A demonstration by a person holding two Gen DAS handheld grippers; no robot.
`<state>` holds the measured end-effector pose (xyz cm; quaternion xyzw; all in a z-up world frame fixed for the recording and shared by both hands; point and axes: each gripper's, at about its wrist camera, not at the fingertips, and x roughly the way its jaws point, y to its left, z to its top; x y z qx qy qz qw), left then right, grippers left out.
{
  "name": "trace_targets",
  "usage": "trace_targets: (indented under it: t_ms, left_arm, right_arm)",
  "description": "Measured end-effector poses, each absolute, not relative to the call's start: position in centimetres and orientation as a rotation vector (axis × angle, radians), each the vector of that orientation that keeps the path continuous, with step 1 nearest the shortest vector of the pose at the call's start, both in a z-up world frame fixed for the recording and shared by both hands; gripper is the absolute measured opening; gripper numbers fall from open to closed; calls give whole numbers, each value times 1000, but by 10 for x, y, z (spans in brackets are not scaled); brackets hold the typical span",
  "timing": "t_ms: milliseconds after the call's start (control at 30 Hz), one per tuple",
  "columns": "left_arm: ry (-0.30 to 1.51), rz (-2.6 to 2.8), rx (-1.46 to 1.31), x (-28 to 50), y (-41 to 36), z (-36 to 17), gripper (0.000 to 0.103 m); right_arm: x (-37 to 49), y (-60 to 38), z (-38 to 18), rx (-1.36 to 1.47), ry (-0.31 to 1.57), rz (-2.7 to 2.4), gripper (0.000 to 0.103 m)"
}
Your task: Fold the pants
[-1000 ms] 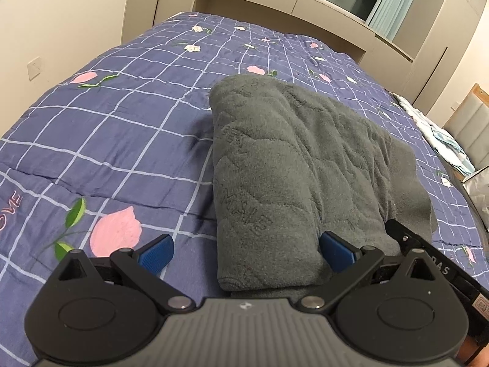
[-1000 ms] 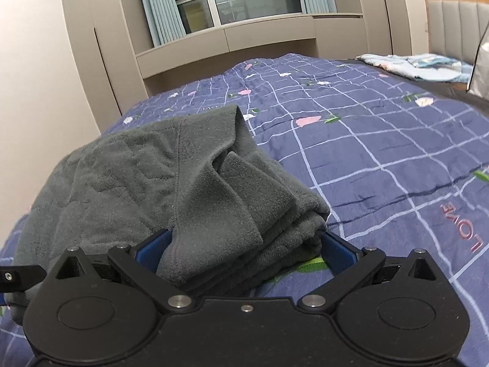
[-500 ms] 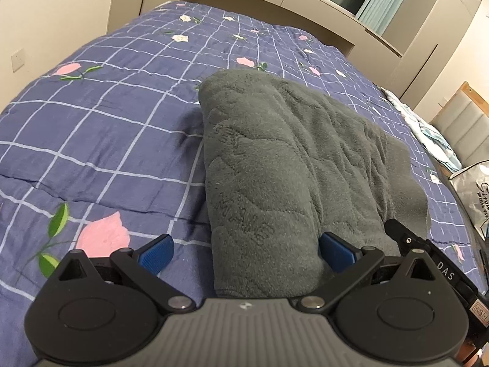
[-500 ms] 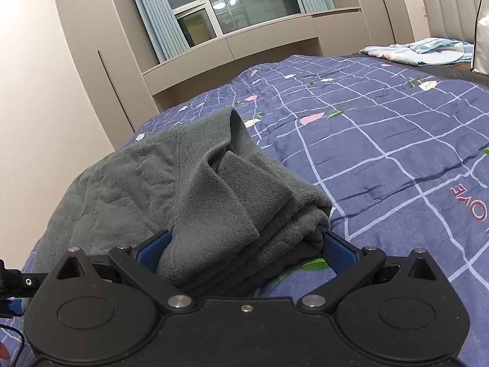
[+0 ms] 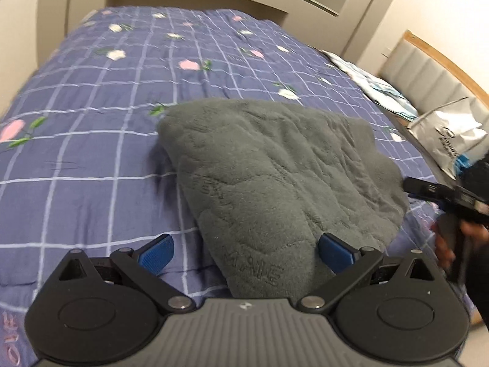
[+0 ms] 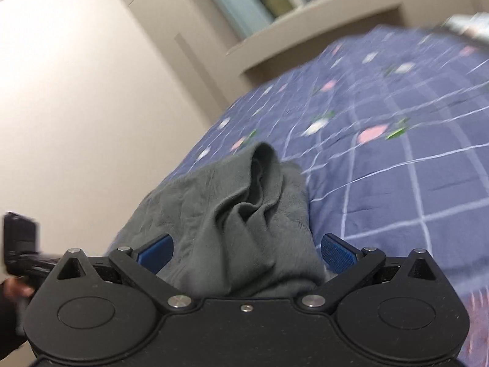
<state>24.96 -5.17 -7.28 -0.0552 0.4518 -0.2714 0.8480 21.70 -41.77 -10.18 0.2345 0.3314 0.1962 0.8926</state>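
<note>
The pants (image 5: 275,183) lie as a compact grey bundle on the bed (image 5: 91,153), so folding looks essentially done. My left claw (image 5: 244,249) and right claw (image 6: 246,247) are both spread wide, pinching nothing.

Quilt (image 5: 91,165), perhaps a bag (image 5: 449,140)

our left wrist view close above the bed (image 5: 91,159), tilted down across the folded pants (image 5: 275,177), our right wrist view low, rolled, both sharing the pants
</note>
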Motion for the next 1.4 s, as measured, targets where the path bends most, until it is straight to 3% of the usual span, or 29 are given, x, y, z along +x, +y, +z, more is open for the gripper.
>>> trace_targets:
  t_ms: [600, 1033, 1267, 1400]
  left_arm:
    - [1043, -797, -318, 310, -57, -123, 103]
    - [1028, -830, -335, 312, -53, -128, 103]
    - [1021, -830, -325, 309, -53, -127, 103]
    - [1020, -839, -328, 310, -52, -128, 103]
  right_arm:
    - [304, -426, -128, 575, 918, 855, 103]
    - [272, -417, -94, 423, 859, 861, 103]
    - [282, -441, -103, 466, 838, 806, 103]
    - [296, -436, -124, 472, 930, 827, 103]
